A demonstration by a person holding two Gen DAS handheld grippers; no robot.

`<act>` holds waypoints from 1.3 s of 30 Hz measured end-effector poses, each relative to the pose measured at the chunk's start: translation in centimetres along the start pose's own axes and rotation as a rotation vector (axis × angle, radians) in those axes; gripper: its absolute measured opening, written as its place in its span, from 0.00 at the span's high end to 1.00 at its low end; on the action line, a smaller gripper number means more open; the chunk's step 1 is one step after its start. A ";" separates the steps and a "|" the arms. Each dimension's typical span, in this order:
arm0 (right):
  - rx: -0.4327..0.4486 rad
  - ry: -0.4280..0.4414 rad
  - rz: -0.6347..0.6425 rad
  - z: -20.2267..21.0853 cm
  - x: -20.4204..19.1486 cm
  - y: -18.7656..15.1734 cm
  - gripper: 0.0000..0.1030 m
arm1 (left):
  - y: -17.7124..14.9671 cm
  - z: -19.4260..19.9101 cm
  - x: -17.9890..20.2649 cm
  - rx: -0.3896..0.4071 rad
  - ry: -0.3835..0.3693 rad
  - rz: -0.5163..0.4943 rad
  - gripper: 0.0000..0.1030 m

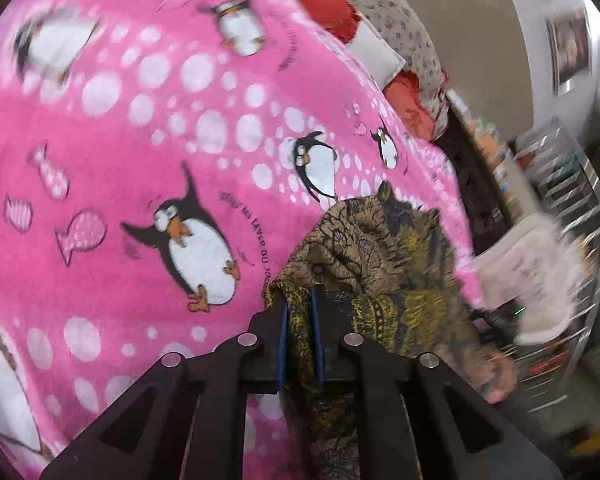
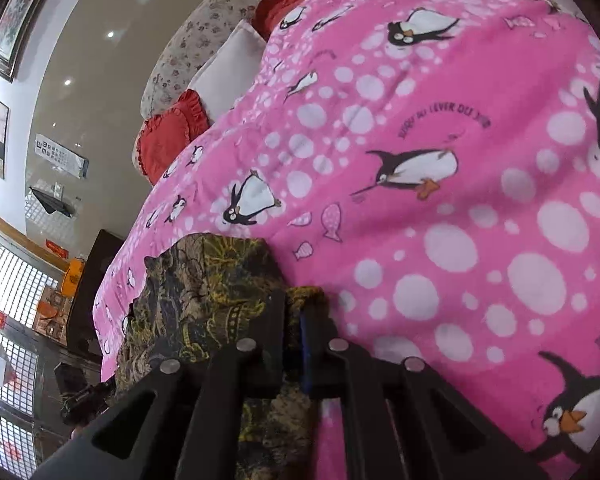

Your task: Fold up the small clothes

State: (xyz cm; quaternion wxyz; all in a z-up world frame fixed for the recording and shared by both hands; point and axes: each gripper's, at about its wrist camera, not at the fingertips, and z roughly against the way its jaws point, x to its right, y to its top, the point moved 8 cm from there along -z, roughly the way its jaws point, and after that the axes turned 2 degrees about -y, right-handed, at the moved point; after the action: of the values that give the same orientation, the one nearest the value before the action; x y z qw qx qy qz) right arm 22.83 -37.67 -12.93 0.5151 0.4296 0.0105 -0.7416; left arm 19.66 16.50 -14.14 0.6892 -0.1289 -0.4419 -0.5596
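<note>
A small patterned garment (image 1: 384,264) in brown, yellow and dark blue hangs over the pink penguin blanket (image 1: 140,128). My left gripper (image 1: 300,312) is shut on one edge of it, with cloth pinched between the blue pads. In the right wrist view the same garment (image 2: 212,280) bunches to the left of the fingers, and my right gripper (image 2: 294,320) is shut on another edge of it. The cloth trails down under both grippers. The pink blanket (image 2: 420,160) fills most of that view.
Red cushions (image 2: 168,136), a white pillow (image 2: 232,60) and a floral pillow (image 2: 204,20) lie at the blanket's far end. A white chair (image 1: 536,280) and shelving stand beside the bed. Dark furniture (image 2: 96,280) and framed pictures line the wall.
</note>
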 end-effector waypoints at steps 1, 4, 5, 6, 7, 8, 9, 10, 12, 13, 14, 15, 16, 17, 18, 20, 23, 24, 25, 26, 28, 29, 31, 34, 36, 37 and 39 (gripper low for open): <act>-0.004 0.012 -0.014 0.1 0.1 0.0 0.95 | 0.1 0.3 -0.3 -0.007 -0.023 0.048 1.00; 0.002 0.020 -0.020 1.7 -0.3 -0.1 0.88 | 0.5 2.0 -0.7 0.021 0.010 0.106 0.86; 0.019 0.020 0.002 2.8 -0.9 -0.1 0.85 | 0.8 3.3 -0.7 0.056 0.044 0.095 0.74; 0.030 0.020 0.022 3.7 -1.6 -0.1 0.85 | 1.0 4.3 -0.7 0.084 0.051 0.097 0.71; 0.044 0.017 0.056 4.9 -2.5 0.0 0.85 | 1.2 5.2 -0.6 0.110 0.076 0.101 0.69; 0.057 0.010 0.097 6.0 -3.5 -0.1 0.84 | 1.3 6.3 -0.5 0.145 0.127 0.088 0.68; 0.070 -0.007 0.148 7.0 -4.6 -0.3 0.84 | 1.2 7.4 0.4 0.182 0.162 0.044 0.68; 0.074 -0.021 0.185 7.6 -5.4 -0.4 0.83 | 0.8 8.0 1.6 0.208 0.170 -0.004 0.68; 0.059 -0.073 0.321 8.1 -8.2 -1.7 0.80 | -1.0 7.7 5.3 0.207 0.152 -0.125 0.68; 0.043 -0.094 0.382 7.8 -9.2 -2.5 0.77 | -2.0 7.1 7.0 0.187 0.136 -0.178 0.68; 0.018 -0.117 0.449 7.0 -10.4 -3.5 0.70 | -3.3 6.1 8.9 0.157 0.121 -0.236 0.68; -0.007 -0.144 0.501 6.2 -11.1 -4.4 0.63 | -4.9 4.8 10.6 0.122 0.116 -0.291 0.68; -0.040 -0.181 0.554 5.2 -11.5 -5.5 0.61 | -6.3 3.6 11.5 0.086 0.123 -0.329 0.68; -0.073 -0.212 0.587 4.1 -11.6 -6.3 0.60 | -7.7 1.8 12.2 0.041 0.157 -0.368 0.68; -0.118 -0.259 0.608 3.0 -11.3 -7.0 0.60 | -8.7 0.0 12.1 0.000 0.230 -0.409 0.68; -0.196 -0.427 0.648 0.6 -9.5 -8.0 0.61 | -10.1 -3.0 10.4 -0.079 0.378 -0.427 0.68; -0.194 -0.497 0.762 -1.0 -9.6 -8.4 0.57 | -9.5 -4.0 9.8 -0.057 0.452 -0.442 0.68; -0.200 -0.504 0.765 -1.2 -9.7 -8.3 0.52 | -8.9 -4.2 9.7 -0.058 0.465 -0.417 0.68; -0.210 -0.504 0.759 -1.7 -9.9 -8.0 0.49 | -8.3 -4.3 9.6 -0.056 0.473 -0.395 0.68; -0.222 -0.503 0.755 -2.2 -10.0 -7.7 0.39 | -7.6 -4.5 9.6 -0.056 0.489 -0.379 0.68; -0.250 -0.521 0.761 -3.6 -9.9 -7.0 0.24 | -6.4 -5.1 9.7 -0.053 0.527 -0.371 0.68; -0.257 -0.519 0.753 -4.3 -9.7 -6.5 0.19 | -5.6 -5.4 9.7 -0.051 0.542 -0.367 0.68; -0.265 -0.512 0.725 -5.3 -9.7 -5.2 0.15 | -4.2 -5.8 10.1 -0.027 0.562 -0.362 0.68; -0.235 -0.508 0.698 -6.2 -10.5 -2.5 0.21 | 0.3 -5.6 9.8 0.042 0.566 -0.312 0.68; -0.102 -0.451 0.653 -5.5 -12.4 0.5 0.38 | 3.9 -3.5 9.8 0.172 0.585 -0.259 0.68; -0.016 -0.406 0.606 -4.5 -13.3 2.0 0.38 | 4.6 -2.5 9.9 0.223 0.586 -0.235 0.69; 0.101 -0.354 0.535 -2.5 -14.4 3.7 0.35 | 5.4 -0.9 10.2 0.326 0.525 -0.167 0.68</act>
State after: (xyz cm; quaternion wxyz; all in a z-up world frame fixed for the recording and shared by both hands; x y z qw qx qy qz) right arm 28.75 -27.39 -3.60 0.6636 0.3066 -0.2292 -0.6427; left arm 24.64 11.02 -5.26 0.7428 0.1686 -0.3419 -0.5503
